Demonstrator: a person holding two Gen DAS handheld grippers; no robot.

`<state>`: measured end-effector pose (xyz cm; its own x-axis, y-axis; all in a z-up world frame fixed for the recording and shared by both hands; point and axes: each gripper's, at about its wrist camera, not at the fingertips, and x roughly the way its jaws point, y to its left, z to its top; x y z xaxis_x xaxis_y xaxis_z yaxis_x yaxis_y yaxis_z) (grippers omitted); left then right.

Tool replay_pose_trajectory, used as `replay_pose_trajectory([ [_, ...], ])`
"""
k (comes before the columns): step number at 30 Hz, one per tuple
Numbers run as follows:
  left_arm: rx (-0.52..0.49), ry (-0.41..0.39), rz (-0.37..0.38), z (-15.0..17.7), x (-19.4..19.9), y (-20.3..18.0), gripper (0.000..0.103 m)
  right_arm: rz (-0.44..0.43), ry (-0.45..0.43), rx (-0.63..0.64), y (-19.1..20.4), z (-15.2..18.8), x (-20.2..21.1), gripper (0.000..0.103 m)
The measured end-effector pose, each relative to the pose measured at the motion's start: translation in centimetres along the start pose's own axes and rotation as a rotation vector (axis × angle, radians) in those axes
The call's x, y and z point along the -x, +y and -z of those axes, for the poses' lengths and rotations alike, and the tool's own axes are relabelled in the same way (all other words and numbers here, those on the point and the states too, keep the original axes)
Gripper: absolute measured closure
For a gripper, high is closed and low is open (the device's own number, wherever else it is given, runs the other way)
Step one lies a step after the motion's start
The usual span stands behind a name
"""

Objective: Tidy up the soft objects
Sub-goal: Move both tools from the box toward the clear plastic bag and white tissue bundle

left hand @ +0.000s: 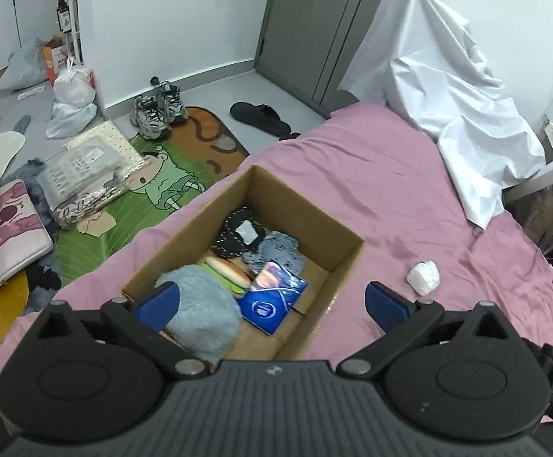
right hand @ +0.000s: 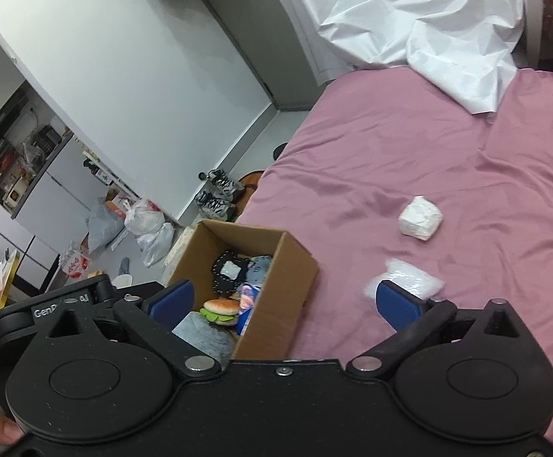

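The left gripper (left hand: pixel 272 301) has its jaws spread wide with nothing between the blue pads, and it hangs over the near end of the open cardboard box (left hand: pixel 306 205) on the pink bed sheet (left hand: pixel 371 175). Right below it in the box lies a fluffy grey-blue plush (left hand: pixel 204 304), then a toy hamburger (left hand: pixel 228 272), a blue packet (left hand: pixel 272 301), a grey knitted piece (left hand: pixel 280 251) and a black-and-white patterned item (left hand: pixel 234 232) at the far end.

The right gripper (right hand: pixel 284 301) is likewise wide open and empty, poised over the box's right wall and the sheet beside it. Just by its right pad a clear plastic bag (right hand: pixel 409 280) lies on the bed (blurred, its contents unreadable). Farther out, well apart from the box, sits a small white bundle (right hand: pixel 420 219). A crumpled white sheet (right hand: pixel 428 19) covers the far corner of the bed.

On the floor past the bed are a pair of sneakers (left hand: pixel 160 108), a black slipper (left hand: pixel 259 116) and a green cartoon mat (left hand: pixel 162 186).
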<state>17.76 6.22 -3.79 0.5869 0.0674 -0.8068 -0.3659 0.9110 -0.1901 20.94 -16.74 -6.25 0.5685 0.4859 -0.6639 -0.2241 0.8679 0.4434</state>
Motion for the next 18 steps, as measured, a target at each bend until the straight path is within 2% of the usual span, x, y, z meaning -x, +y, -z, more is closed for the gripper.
replay_pose_trajectory([
  [7,-0.033,-0.035,-0.024,0.9,0.9,-1.6,0.0,0.028,-0.042,0.002,-1.8,0.3,1.7,0.0],
  [18,-0.03,-0.073,0.016,2.3,1.9,-3.7,0.0,0.039,-0.104,0.002,-4.4,1.0,4.0,0.0],
])
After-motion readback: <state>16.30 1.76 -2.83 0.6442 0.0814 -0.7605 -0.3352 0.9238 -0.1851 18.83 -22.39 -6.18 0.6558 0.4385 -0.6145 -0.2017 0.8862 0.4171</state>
